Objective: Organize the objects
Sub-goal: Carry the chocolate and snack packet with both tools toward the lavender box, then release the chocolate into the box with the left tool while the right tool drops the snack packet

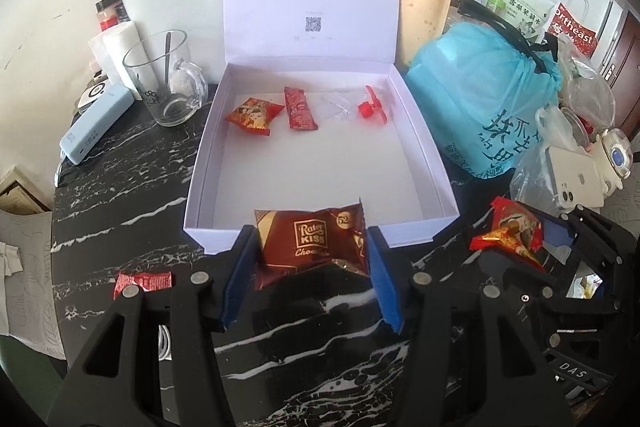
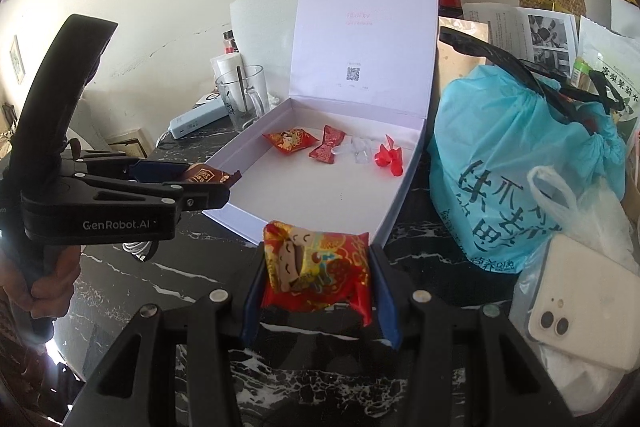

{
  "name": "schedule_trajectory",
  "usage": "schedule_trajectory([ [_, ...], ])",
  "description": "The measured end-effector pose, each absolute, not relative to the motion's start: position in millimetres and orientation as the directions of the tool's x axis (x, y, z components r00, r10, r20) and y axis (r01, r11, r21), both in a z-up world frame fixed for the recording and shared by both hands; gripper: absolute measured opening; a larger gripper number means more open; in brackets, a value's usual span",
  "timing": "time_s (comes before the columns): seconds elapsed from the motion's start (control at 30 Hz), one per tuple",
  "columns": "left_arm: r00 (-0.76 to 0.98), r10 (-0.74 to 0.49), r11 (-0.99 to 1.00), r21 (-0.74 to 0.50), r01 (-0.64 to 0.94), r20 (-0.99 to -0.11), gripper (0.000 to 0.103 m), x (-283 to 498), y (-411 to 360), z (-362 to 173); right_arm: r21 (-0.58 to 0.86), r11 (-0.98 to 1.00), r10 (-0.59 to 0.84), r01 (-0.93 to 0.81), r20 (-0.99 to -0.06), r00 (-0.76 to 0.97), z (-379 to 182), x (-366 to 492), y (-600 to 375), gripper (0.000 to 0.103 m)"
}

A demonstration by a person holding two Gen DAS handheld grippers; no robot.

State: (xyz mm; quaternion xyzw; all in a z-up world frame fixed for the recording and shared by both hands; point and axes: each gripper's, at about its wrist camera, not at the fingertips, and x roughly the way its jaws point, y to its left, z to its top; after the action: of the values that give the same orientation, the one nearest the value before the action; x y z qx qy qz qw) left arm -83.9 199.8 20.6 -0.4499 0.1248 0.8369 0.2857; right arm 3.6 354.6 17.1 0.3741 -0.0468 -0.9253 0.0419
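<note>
My left gripper is shut on a brown chocolate packet, held just before the near wall of the open white box; it also shows in the right wrist view. My right gripper is shut on a red and gold snack packet, near the box's front corner; the packet also shows in the left wrist view. Inside the box lie a red snack packet, a red candy bar, a clear wrapper and a red candy.
A small red packet lies on the black marble table at my left. A glass mug and a blue power bank stand left of the box. A blue bag and a white phone crowd the right.
</note>
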Motion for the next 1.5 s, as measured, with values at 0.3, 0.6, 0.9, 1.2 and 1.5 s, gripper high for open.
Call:
schedule_trajectory([
  [0.3,-0.446,0.367,-0.784,-0.014,-0.62,-0.816,0.053,-117,218,30,0.112,-0.993,-0.105,0.038,-0.684,-0.722,21,-30,357,0.048],
  [0.6,-0.448,0.366,-0.77,0.005,-0.639,-0.816,0.053,-151,232,31,0.111,-0.993,-0.098,0.029,-0.691,-0.716,17,-70,361,0.048],
  [0.9,-0.458,0.343,-0.787,0.015,-0.617,-0.82,0.053,-189,233,23,0.096,-0.995,-0.084,0.025,-0.691,-0.718,10,-108,362,0.048],
  [1.2,-0.477,0.309,-0.809,0.036,-0.587,-0.823,0.053,-217,230,13,0.084,-0.996,-0.074,0.022,-0.694,-0.716,3,-144,363,0.048],
  [1.5,-0.48,0.292,-0.812,0.051,-0.581,-0.827,0.053,-239,237,3,0.064,-0.997,-0.072,0.037,-0.699,-0.711,-3,-175,363,0.048],
])
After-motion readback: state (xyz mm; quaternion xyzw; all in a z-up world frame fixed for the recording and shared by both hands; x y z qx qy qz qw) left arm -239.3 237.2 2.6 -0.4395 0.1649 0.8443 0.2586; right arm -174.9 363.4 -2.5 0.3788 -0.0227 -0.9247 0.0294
